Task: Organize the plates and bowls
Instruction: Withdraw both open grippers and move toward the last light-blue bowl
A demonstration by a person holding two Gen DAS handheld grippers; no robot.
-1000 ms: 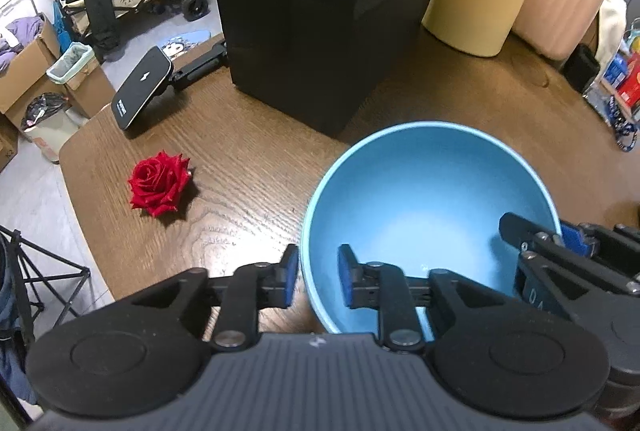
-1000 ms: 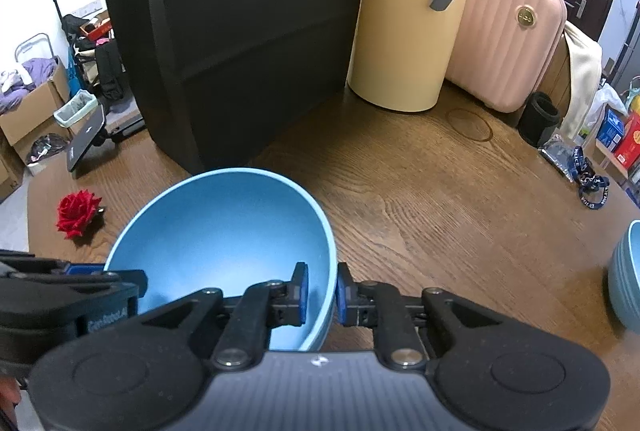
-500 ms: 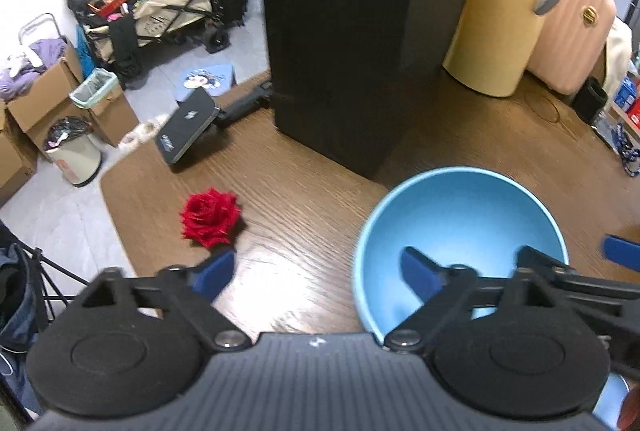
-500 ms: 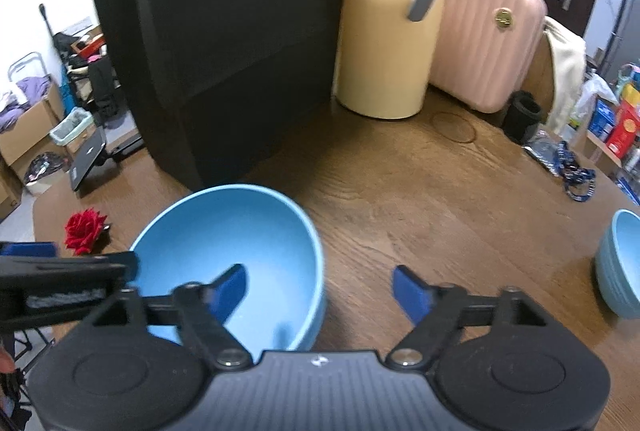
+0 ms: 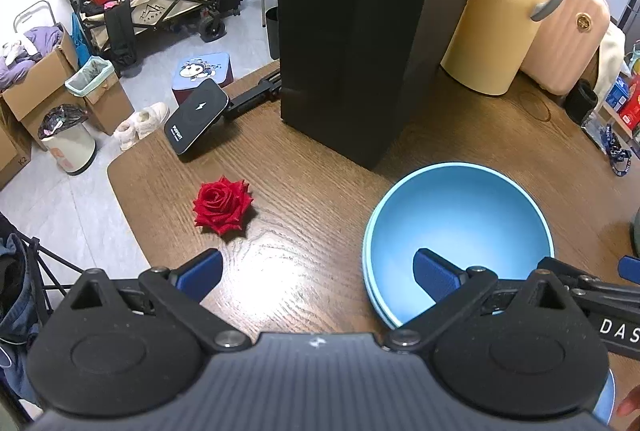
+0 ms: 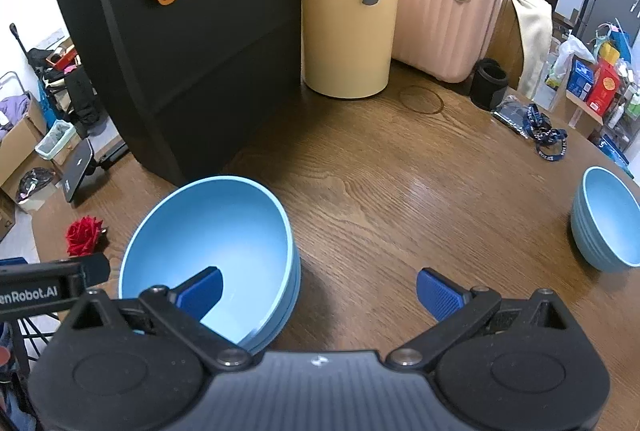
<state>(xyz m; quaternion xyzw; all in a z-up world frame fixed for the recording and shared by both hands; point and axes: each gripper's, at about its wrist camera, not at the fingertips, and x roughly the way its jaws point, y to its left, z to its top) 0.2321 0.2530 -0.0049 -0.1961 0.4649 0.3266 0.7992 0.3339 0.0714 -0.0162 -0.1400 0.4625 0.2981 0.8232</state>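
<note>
Both my grippers stand wide and empty. The left gripper (image 5: 316, 271) and right gripper (image 6: 318, 291) flank the stacked light-blue bowls (image 6: 208, 255) on the brown wooden table (image 6: 400, 191). The other blue bowl stack (image 6: 606, 219) lies far right, nearer my right gripper.

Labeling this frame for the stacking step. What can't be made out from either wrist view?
- Near rim of the blue bowl stack: left wrist view, hidden by the open left gripper.
- How many bowls it holds: nested, only rim edges show.
- Far bowls: right wrist view, cut off by the right edge.
- Right gripper, open, covers the table edge below it.
</note>
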